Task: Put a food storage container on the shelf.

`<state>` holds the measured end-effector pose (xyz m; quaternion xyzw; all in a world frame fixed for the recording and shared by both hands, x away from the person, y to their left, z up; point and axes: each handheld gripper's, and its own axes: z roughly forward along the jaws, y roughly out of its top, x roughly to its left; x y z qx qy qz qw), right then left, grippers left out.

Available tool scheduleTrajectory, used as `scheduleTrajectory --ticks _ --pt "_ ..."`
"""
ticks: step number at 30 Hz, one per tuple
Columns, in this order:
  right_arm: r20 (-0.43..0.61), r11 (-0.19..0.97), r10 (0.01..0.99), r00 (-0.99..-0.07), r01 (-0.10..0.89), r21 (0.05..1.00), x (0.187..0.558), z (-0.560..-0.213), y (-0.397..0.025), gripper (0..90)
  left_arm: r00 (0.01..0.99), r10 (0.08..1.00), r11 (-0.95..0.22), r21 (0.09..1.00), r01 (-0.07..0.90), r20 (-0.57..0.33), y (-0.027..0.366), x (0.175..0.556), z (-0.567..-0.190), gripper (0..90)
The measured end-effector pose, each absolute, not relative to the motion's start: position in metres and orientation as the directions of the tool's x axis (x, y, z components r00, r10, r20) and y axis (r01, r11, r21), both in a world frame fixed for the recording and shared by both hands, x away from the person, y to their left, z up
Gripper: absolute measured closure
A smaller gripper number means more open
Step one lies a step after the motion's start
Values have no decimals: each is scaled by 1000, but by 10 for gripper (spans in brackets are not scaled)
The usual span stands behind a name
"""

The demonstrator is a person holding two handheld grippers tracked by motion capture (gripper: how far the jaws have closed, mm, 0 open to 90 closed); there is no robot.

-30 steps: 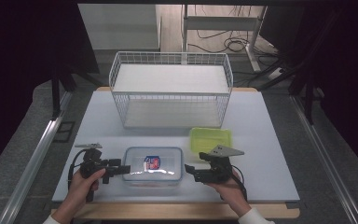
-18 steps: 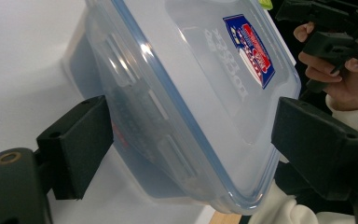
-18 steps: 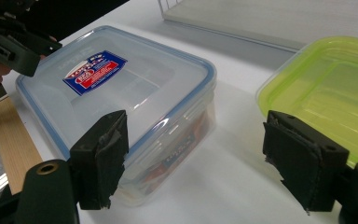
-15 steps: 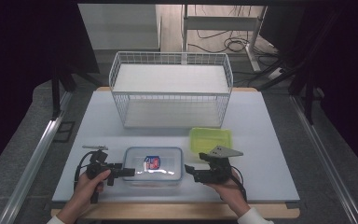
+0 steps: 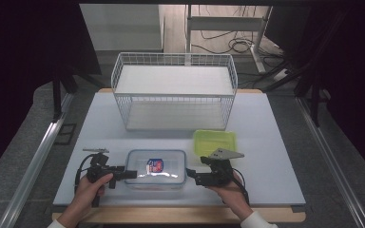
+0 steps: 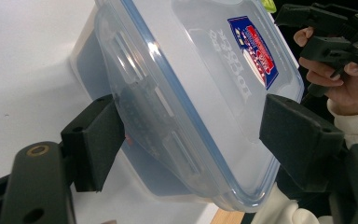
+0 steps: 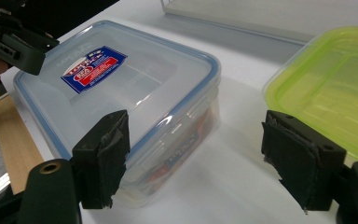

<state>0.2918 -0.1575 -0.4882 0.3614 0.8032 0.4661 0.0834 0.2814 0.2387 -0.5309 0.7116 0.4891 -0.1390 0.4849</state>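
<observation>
A clear plastic box (image 5: 156, 170) with a blue-rimmed lid and a red and blue sticker lies near the table's front edge. My left gripper (image 5: 131, 174) is at its left end, open. In the left gripper view the box's end (image 6: 177, 121) sits between the wide-spread jaws of the gripper (image 6: 193, 140); the left pad (image 6: 95, 140) is against the lid's rim. My right gripper (image 5: 190, 176) is at the box's right end, open. In the right gripper view that gripper (image 7: 200, 158) has the box corner (image 7: 168, 126) by its left pad (image 7: 105, 156).
A lime-green shallow container (image 5: 214, 142) lies just right of the box, close to my right gripper's right jaw (image 7: 335, 93). A white wire basket (image 5: 173, 90) stands at the back of the table (image 5: 275, 142). The wooden front edge (image 5: 171, 216) runs below the hands.
My left gripper has slid right until its jaws reach around the box's left end. The right gripper and the box have stayed in place.
</observation>
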Motion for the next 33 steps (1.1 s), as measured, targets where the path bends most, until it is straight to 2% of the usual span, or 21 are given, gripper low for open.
scheduleTrajectory --ticks 7,11,17,26,30,33 --pt "290 270 649 -704 569 777 298 -492 -153 238 486 561 -52 557 829 -670 239 281 -531 226" --pt "400 230 623 -672 646 728 304 -496 -147 232 487 561 -53 558 828 -670 239 281 -531 225" --pt "500 207 599 -625 724 658 312 -507 -140 226 488 561 -55 559 827 -668 239 281 -531 225" --pt "613 175 545 -572 793 584 317 -516 -134 227 490 561 -56 560 827 -667 239 281 -531 224" --pt "627 177 535 -566 801 572 318 -518 -132 238 491 562 -56 561 826 -666 239 281 -531 224" --pt "615 180 539 -576 791 584 317 -514 -134 289 493 563 -58 563 824 -663 238 281 -531 223"
